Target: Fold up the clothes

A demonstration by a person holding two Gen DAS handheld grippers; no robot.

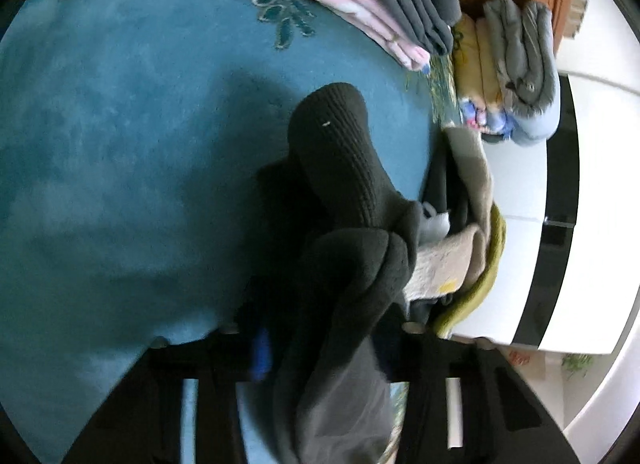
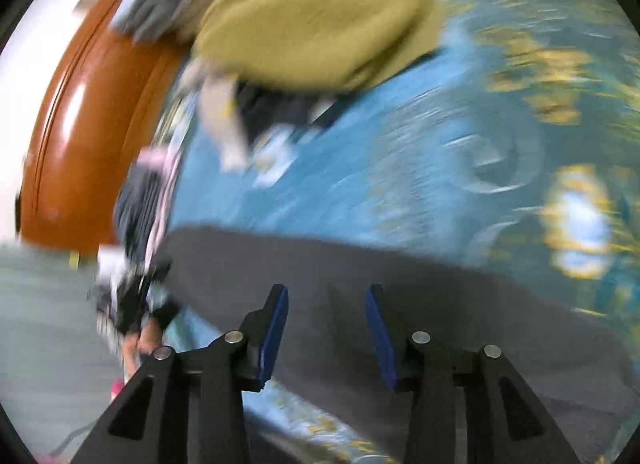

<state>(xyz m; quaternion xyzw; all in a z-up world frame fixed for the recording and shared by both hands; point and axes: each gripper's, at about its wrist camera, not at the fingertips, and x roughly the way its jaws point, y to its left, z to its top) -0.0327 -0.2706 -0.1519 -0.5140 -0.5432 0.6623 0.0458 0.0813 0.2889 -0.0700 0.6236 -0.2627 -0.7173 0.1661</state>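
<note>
Left tongs (image 1: 320, 348) hidden under dark garment (image 1: 340, 192)

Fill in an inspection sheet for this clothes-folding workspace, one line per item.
Surface: blue patterned rug.
Job's things: dark knit garment lies bunched between the left claw's fingers; dark grey cloth spreads under the right claw.
Clutter: folded pink and grey stack; olive garment; rolled grey bundle.
Claws: right open, nothing gripped; left grip unclear.
Cables: nothing seen.
Surroundings: orange-brown furniture; white floor.
</note>
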